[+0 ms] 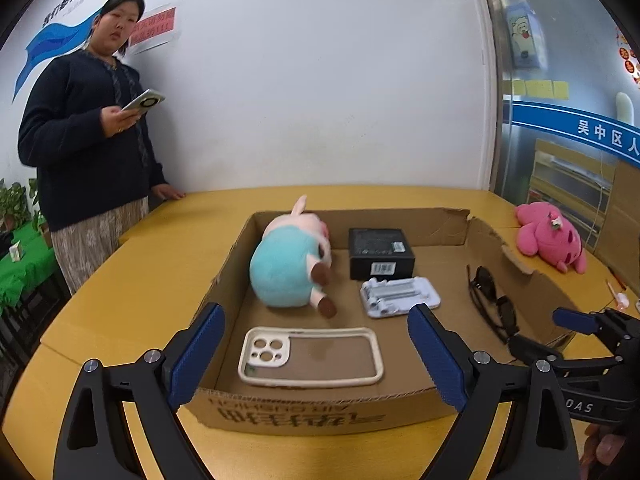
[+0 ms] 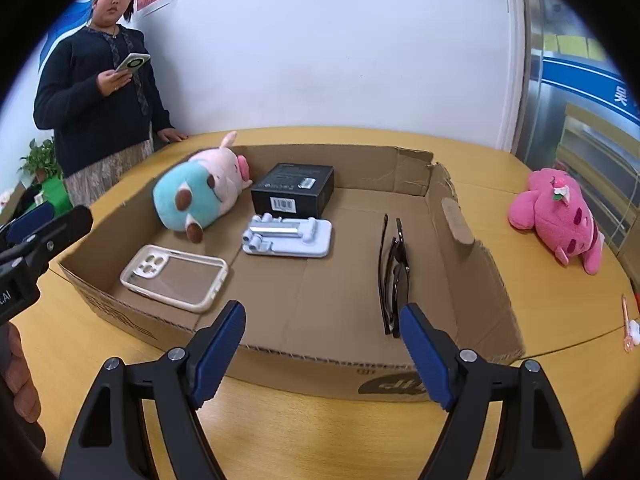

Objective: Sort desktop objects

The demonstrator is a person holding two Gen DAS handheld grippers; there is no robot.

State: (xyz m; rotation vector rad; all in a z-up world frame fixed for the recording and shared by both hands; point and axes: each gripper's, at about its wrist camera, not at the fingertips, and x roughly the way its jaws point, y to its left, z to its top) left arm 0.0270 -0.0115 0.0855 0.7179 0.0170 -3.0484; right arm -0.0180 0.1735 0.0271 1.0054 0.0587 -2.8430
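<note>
Both grippers hover at the box's near rim, the left gripper (image 1: 316, 360) and right gripper (image 2: 322, 354) each with fingers spread wide and empty. The pink plush (image 2: 558, 216) lies on the worktop (image 2: 540, 300) at two o'clock, outside the cardboard box (image 2: 476, 264). It looks soft, light and squashy; I'd pinch its belly. Open worktop surrounds it, and the box's torn right wall stands between.

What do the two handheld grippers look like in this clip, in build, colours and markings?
Both match. The left gripper and the right gripper each have two black, angular, cut-out fingers with silver round bolt heads at the pivots and blue ribbed pads on the inner faces. White lettering shows on the black bodies, only partly readable. No cables are visible. No sleeve can be made out.
</note>
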